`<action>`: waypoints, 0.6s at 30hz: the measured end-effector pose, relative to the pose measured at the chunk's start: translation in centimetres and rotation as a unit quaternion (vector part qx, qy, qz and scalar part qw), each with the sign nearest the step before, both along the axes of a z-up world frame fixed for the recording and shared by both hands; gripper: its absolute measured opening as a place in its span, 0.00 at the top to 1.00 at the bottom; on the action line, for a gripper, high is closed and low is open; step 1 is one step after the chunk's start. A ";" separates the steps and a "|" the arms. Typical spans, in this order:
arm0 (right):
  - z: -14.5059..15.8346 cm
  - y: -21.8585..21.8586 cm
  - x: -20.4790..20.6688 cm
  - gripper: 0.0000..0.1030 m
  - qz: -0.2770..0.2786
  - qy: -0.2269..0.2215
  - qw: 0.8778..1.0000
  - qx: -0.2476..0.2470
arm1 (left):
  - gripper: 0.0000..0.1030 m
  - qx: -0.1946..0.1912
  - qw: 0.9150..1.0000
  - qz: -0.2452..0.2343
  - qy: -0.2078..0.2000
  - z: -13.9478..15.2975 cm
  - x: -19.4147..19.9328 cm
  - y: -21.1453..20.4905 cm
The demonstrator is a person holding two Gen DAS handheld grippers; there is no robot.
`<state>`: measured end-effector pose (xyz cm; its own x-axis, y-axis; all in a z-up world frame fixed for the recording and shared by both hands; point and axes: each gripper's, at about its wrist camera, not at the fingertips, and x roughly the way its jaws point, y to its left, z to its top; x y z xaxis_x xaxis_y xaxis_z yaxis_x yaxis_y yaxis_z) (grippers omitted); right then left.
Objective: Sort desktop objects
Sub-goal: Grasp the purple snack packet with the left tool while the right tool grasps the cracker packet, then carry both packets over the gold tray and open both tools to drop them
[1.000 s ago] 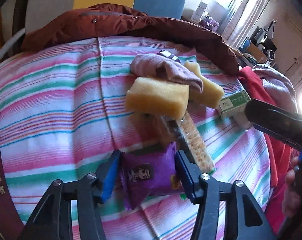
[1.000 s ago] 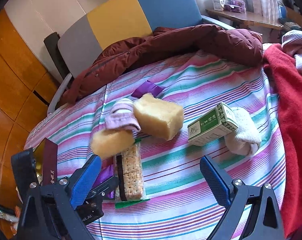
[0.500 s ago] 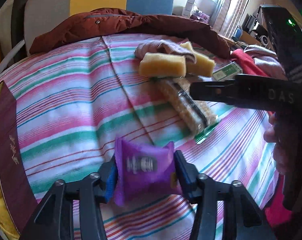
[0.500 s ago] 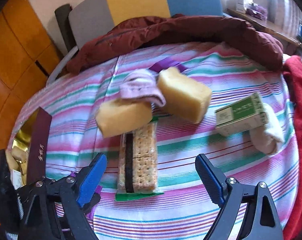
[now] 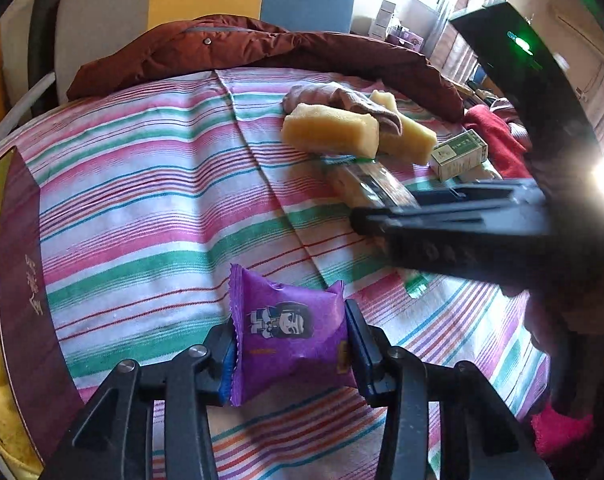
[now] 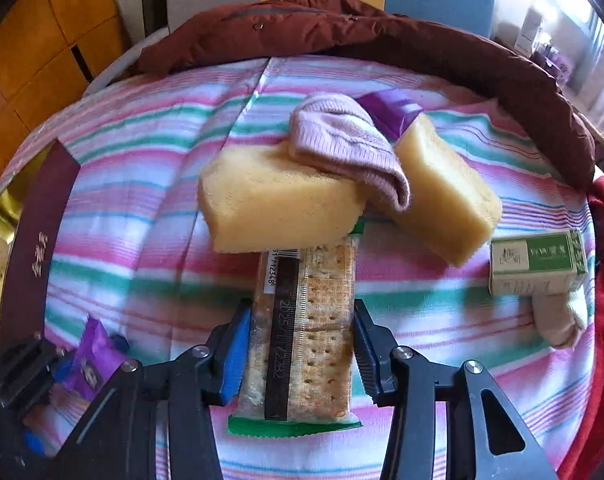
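Purple packet [image 5: 287,334] pinched in left tool [image 5: 289,350]; right tool [image 6: 299,354] has just closed on cracker pack [image 6: 308,332] mid-counter. Next, likely: draw crackers clear of sponge [image 6: 277,200] resting on their far end, then carry to box [image 6: 33,248] at left edge.

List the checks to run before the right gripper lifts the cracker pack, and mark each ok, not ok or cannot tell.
1. Right gripper shut on cracker pack: ok.
2. Pack's far end free: not ok, it lies under the yellow sponge.
3. Sock stable on the sponges: cannot tell.
4. Left gripper holding purple snack packet: ok.
5. Green box clear of the pack: ok.
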<state>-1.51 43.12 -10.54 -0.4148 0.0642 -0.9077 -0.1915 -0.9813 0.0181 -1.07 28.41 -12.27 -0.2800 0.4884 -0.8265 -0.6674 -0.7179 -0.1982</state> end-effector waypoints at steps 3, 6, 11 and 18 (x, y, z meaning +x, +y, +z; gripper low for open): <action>0.0 0.1 1.4 0.54 -0.004 -0.003 1.000 -0.010 | 0.57 0.000 1.000 -0.001 -0.005 0.1 0.3 -0.5; 0.1 0.3 2.9 0.54 -0.014 -0.004 1.000 -0.023 | 0.57 0.013 1.000 -0.004 -0.016 0.6 0.7 -1.1; 1.5 0.3 5.6 0.54 -0.026 0.015 0.999 -0.039 | 0.57 0.037 0.999 -0.015 0.002 2.7 2.1 -2.3; 4.8 -1.7 6.8 0.54 -0.025 0.061 0.996 -0.061 | 0.57 0.079 0.997 0.009 0.027 6.8 2.5 -5.5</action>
